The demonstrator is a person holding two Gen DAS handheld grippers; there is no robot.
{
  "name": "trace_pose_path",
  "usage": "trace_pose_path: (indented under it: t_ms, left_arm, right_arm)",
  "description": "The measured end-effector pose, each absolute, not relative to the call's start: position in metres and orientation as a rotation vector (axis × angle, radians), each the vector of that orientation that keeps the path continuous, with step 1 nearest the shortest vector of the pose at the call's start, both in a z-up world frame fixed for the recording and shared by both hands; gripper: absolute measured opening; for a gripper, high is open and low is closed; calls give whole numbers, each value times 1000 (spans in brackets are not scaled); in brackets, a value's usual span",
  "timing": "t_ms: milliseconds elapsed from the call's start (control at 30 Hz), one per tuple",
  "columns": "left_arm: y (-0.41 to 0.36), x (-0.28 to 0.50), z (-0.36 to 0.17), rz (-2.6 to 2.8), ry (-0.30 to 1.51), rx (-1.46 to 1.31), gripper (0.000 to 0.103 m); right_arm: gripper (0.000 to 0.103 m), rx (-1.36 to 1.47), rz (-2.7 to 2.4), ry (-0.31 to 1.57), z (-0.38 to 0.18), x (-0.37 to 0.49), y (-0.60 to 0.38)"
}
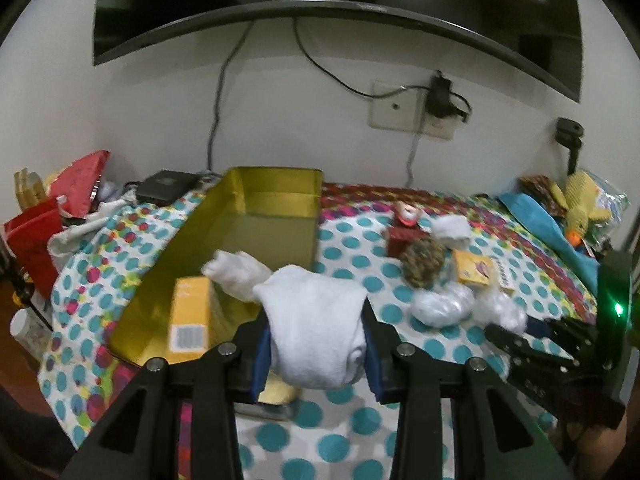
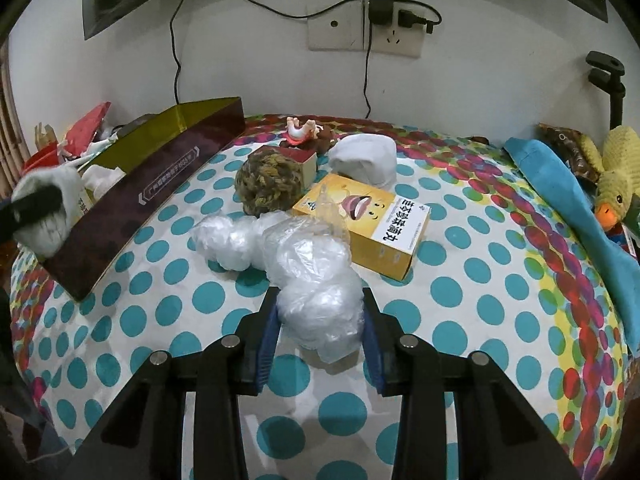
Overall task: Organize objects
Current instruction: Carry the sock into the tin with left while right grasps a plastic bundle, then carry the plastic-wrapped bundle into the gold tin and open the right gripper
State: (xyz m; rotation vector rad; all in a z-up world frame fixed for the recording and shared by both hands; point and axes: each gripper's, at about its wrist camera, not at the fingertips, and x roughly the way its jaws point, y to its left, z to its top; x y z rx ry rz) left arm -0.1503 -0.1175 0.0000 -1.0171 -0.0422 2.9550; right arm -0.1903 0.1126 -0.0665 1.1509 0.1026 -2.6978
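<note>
The polka-dot cloth (image 2: 480, 288) covers the whole surface, and everything here is placed against the long gold-lined box (image 1: 276, 200) standing on it. A yellow carton (image 1: 191, 316) and a small white bundle (image 1: 234, 270) lie inside that box at its near end. The left gripper (image 1: 318, 354) is clenched on a rolled white sock (image 1: 316, 320), which hangs over the box's near right corner, just outside its rim. Well to the right of the box, the right gripper (image 2: 320, 332) has both pads pressed against a crumpled clear plastic bag (image 2: 316, 280) that rests on the cloth. A second plastic wad (image 2: 228, 240) touches that bag on the side nearer the box. Beyond the bag, farther from the box's dark outer wall, lies a yellow medicine box (image 2: 372, 224) with a cartoon face, flat on the cloth. A woven rope ball (image 2: 268, 180) sits between the medicine box and the gold-lined box, with a folded white sock (image 2: 364, 158) behind it. A yellow plush duck (image 2: 616, 184) sits far right of the box.
</note>
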Motion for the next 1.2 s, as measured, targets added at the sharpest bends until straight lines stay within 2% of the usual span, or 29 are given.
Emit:
trace_pose_path:
  t_ms: [467, 567, 633, 767, 900, 1033, 1200]
  left_arm:
    - [-160, -164, -8, 3055, -36, -1113, 38]
    - [-160, -164, -9, 3058, -48, -1101, 44]
    - [-162, -165, -9, 3060, -60, -1103, 55]
    - [-162, -163, -8, 3060, -62, -1087, 60]
    - [-162, -160, -6, 3072, -42, -1077, 69]
    - [-163, -151, -3, 3105, -18, -1054, 73]
    - [-168, -138, -1, 3108, -43, -1039, 74]
  right_arm:
    - [35, 1137, -2686, 115, -65, -188, 105]
    - [35, 1133, -2685, 122, -63, -188, 104]
    - [35, 1121, -2693, 126, -60, -187, 103]
    - [35, 1104, -2698, 127, -52, -187, 101]
    - [35, 1090, -2690, 137, -47, -190, 93]
    - [35, 1075, -2683, 144, -42, -192, 82]
    - [36, 1052, -2660, 178, -36, -199, 57]
